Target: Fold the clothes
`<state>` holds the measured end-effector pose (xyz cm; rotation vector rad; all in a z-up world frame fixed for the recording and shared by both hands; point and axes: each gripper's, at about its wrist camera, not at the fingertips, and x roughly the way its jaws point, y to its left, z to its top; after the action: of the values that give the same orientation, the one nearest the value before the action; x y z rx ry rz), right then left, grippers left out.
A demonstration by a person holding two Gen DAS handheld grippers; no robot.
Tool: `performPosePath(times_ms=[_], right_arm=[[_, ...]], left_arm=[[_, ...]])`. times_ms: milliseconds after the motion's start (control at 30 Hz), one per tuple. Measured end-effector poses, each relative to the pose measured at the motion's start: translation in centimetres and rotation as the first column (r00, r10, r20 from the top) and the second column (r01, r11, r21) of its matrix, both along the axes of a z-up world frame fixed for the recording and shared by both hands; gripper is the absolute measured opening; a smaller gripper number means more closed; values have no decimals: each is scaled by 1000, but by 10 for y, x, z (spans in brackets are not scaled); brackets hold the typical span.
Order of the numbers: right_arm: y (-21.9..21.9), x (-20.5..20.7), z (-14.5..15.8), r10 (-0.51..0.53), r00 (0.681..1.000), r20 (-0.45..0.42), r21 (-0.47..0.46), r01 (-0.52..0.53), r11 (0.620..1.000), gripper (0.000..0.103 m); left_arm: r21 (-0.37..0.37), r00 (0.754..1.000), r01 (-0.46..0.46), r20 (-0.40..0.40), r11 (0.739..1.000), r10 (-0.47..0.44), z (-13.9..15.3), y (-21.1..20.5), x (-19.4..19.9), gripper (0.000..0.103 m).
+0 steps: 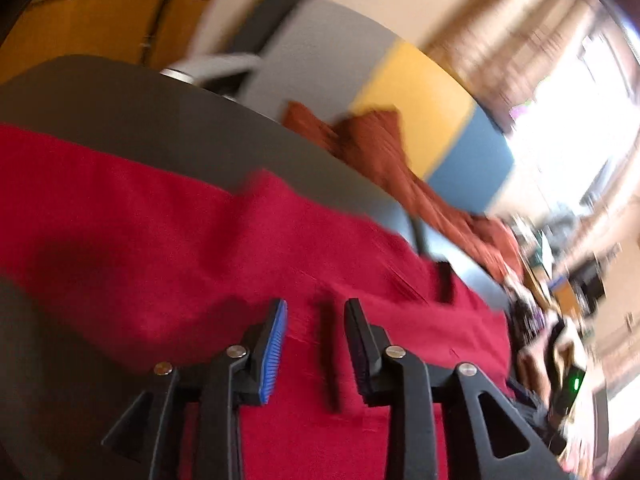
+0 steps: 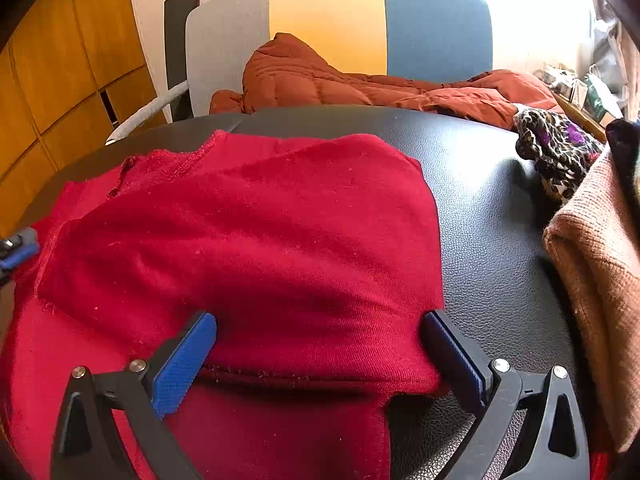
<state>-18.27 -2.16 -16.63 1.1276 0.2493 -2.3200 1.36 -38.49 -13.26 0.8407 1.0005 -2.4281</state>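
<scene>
1. Hovering low over the crimson knitted garment (image 1: 168,240), the left gripper (image 1: 316,354) had its fingers apart with nothing between them; that view was blurred.
2. The garment lay spread on the black leather-textured counter (image 2: 492,240), with one layer turned over onto itself, its raw edge running along the left and a seam line showing near the front.
3. The right gripper (image 2: 320,360) stood wide apart too, its blue-padded fingers (image 2: 182,364) straddling the near folded edge without pinching it.
4. As a judgement: the fold looked partway made, and doing it well would call for both grippers to take the doubled edge at matching points, so the layers stay aligned, and for the bulge in the middle to be flattened.
5. To the right on the counter sat a tan ribbed knit (image 2: 596,276) and a crumpled leopard-print cloth with purple patches (image 2: 556,152).
6. Behind the counter, a rust-brown quilted jacket (image 2: 320,76) lay before a panel of grey, yellow and blue (image 2: 328,16); wooden cabinets (image 2: 60,64) stood at left, a bright window at right.
</scene>
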Motion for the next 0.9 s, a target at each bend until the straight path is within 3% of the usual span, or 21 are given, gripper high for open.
performPosePath(times_ms=[100, 200, 300, 433, 567, 800, 900], right_arm=[[0, 0, 0, 0, 1000, -1, 1, 0, 1000, 103], [0, 1, 0, -2, 1000, -2, 1, 2, 1000, 103], [0, 1, 0, -2, 1000, -2, 2, 2, 1000, 103], [0, 1, 0, -2, 1000, -1, 1, 2, 1000, 103], [0, 0, 0, -1, 1000, 0, 0, 1, 1000, 103], [-1, 0, 0, -4, 1000, -2, 2, 4, 1000, 103], [-1, 0, 0, -4, 1000, -2, 2, 4, 1000, 103]], left_arm=[[-4, 990, -130, 47, 992, 130, 5, -56, 34, 37], [-7, 960, -253, 120, 968, 252, 3, -111, 67, 37], [4, 910, -382, 178, 924, 375, -3, -162, 100, 37], [10, 813, -548, 244, 837, 529, -11, -221, 141, 43], [48, 760, -622, 280, 782, 587, -24, -256, 164, 47], [2, 746, -622, 305, 783, 592, -31, -274, 155, 47], [-39, 742, -611, 319, 791, 589, -33, -278, 148, 42]])
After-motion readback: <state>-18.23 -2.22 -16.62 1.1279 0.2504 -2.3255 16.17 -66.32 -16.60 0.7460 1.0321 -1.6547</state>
